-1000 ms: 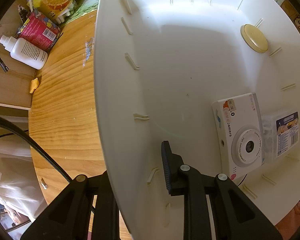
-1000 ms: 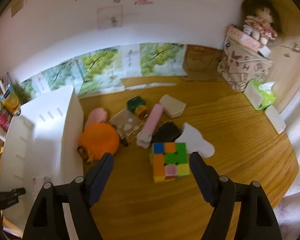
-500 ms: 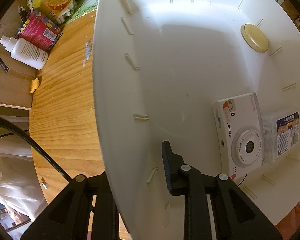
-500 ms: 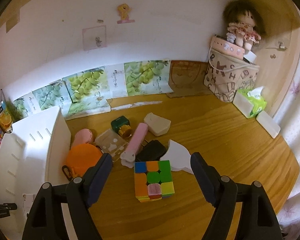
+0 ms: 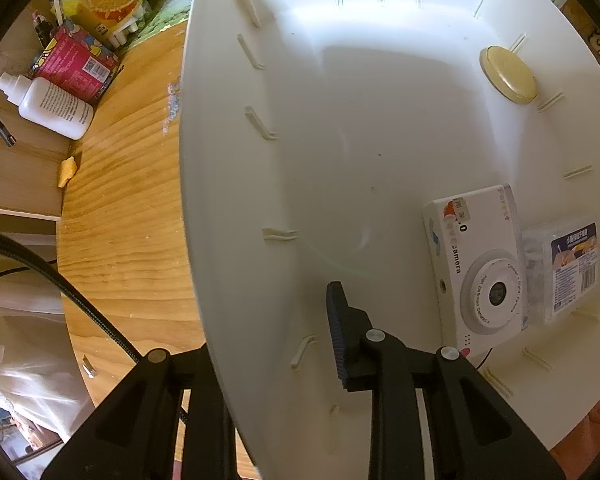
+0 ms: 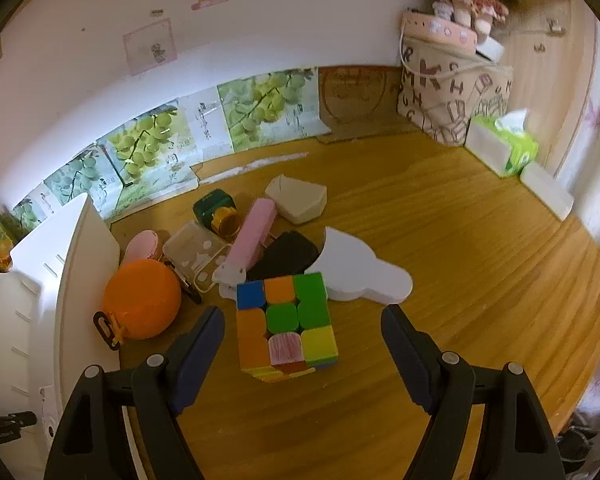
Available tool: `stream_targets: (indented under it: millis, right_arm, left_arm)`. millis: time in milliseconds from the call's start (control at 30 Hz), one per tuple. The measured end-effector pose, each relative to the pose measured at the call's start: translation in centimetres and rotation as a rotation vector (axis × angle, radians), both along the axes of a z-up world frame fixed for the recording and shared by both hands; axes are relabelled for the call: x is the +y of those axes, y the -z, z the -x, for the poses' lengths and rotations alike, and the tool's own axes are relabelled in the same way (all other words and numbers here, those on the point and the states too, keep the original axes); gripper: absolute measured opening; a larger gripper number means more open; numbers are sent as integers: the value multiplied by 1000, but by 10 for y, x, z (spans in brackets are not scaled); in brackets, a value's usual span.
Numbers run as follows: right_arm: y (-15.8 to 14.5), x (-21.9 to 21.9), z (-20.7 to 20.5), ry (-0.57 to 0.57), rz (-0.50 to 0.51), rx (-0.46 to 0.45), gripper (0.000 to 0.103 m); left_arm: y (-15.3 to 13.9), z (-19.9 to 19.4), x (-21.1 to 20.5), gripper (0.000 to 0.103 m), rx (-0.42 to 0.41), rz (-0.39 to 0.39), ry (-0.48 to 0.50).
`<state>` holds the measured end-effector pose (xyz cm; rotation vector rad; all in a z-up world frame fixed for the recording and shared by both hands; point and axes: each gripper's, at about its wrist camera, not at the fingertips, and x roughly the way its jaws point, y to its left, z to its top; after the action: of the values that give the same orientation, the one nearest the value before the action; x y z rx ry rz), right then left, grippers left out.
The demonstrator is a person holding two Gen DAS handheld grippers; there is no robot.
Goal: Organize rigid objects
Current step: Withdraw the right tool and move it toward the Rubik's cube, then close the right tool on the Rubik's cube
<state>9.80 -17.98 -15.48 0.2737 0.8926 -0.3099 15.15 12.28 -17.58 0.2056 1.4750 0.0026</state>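
A multicoloured puzzle cube [image 6: 286, 320] sits on the wooden table [image 6: 460, 260]. My right gripper [image 6: 302, 314] is open and hangs just above it, one finger on each side, with gaps to the cube. My left gripper [image 5: 268, 320] points straight down astride the near wall of the white bin [image 5: 300, 120]. Its inner pad [image 5: 336, 332] lies against the wall and its outer finger is hidden behind it. Its jaws are easing open. In the bin lie a white toy camera [image 5: 480, 264], a clear plastic box [image 5: 564, 268] and a yellow disc [image 5: 508, 74].
Behind the cube lie an orange round pouch [image 6: 142, 304], a clear case [image 6: 194, 252], a pink case [image 6: 252, 236], a black pouch [image 6: 286, 254], a green bottle [image 6: 216, 210], a white box [image 6: 298, 200] and a white cloud-shaped piece [image 6: 360, 272]. The bin [image 6: 24, 320] stands at the left.
My right gripper has sunk toward the cube, which now lies closer between its fingers. The left gripper and the bin have stayed where they were.
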Motion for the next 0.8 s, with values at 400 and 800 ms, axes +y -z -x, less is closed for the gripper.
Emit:
stream_targets:
  millis: [400,800]
  right_arm:
    - [22,-1,-9,-5,-115,71,81]
    - [28,5,-14,-36,-84,92,67]
  left_arm:
    - [2,-1,3,29,3,8,0]
    - [3,-1,1,29,7,6,1]
